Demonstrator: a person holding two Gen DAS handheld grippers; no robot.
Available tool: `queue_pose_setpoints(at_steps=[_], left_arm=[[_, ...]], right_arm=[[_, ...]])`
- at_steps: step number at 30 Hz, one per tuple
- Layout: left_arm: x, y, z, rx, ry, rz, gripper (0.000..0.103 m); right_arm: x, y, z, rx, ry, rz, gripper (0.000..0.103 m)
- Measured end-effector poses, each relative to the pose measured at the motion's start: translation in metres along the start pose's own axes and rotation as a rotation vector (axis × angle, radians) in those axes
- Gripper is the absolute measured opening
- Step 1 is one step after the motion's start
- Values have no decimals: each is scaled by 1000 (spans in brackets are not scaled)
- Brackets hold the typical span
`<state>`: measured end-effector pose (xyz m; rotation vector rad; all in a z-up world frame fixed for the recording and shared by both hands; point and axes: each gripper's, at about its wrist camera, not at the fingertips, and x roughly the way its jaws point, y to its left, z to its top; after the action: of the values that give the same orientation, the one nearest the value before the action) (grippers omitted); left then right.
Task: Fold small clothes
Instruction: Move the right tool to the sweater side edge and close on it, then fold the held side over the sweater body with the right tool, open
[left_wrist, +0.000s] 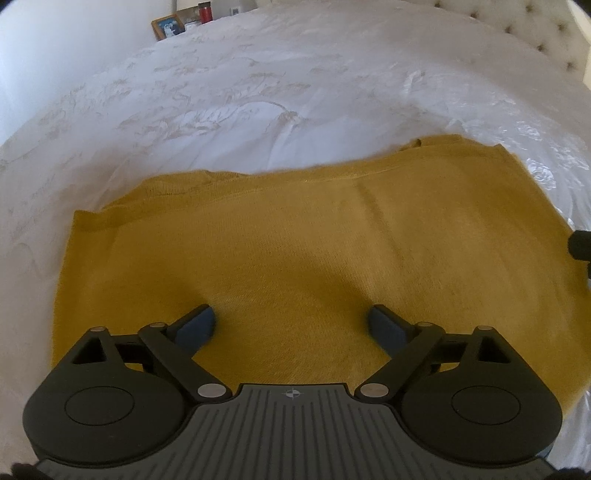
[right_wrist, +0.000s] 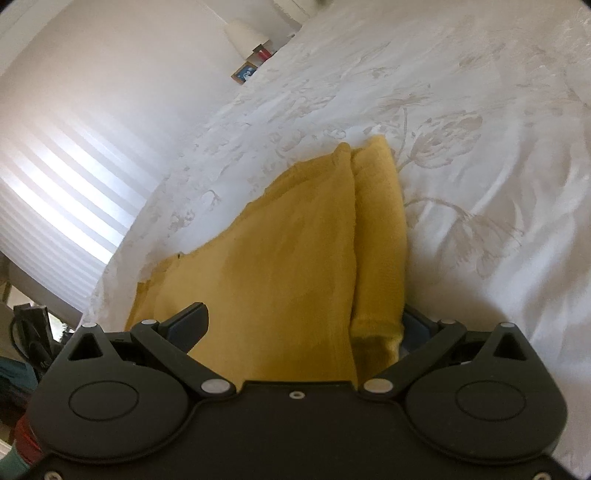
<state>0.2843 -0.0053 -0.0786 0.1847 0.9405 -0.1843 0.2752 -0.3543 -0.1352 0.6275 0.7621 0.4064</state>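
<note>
With the mustard garment (left_wrist: 295, 236) lying partly folded on the bed (left_wrist: 258, 92), your left gripper (left_wrist: 291, 321) is spread wide and empty, and your right gripper (right_wrist: 303, 325) straddles its edge unclosed; next, pinch that edge.

Bright daylight pours through the blinds (right_wrist: 55, 192); beside them the bedspread (right_wrist: 461, 110) glares, soft, edges bowed.
</note>
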Motion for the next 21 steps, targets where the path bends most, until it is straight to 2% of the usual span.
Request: queue_pose_setpoints(at_steps=[3, 4, 5, 6, 7, 9, 11, 15, 21], left_arm=[[1, 0, 1, -8, 2, 2, 94], [2, 0, 2, -12, 2, 2, 95], [2, 0, 2, -16, 0, 1, 95], [2, 1, 2, -17, -3, -2, 95], [1, 2, 1, -17, -7, -8, 94], [-3, 8, 0, -18, -22, -29, 92], [-15, 20, -3, -36, -47, -50, 79], [-46, 56, -18, -84, -112, -45, 79], [-76, 112, -58, -132, -149, -14, 79]], right_arm=[[3, 1, 4, -11, 13, 7, 101], [4, 3, 4, -22, 16, -2, 86], [5, 5, 5, -37, 20, -22, 56], [7, 6, 6, -44, 32, -55, 41], [10, 6, 7, -36, 49, -76, 33], [12, 9, 6, -37, 55, -79, 31], [12, 18, 6, -79, 58, -116, 29], [9, 37, 6, -128, 61, -184, 28], [12, 63, 8, -180, 62, -311, 27]])
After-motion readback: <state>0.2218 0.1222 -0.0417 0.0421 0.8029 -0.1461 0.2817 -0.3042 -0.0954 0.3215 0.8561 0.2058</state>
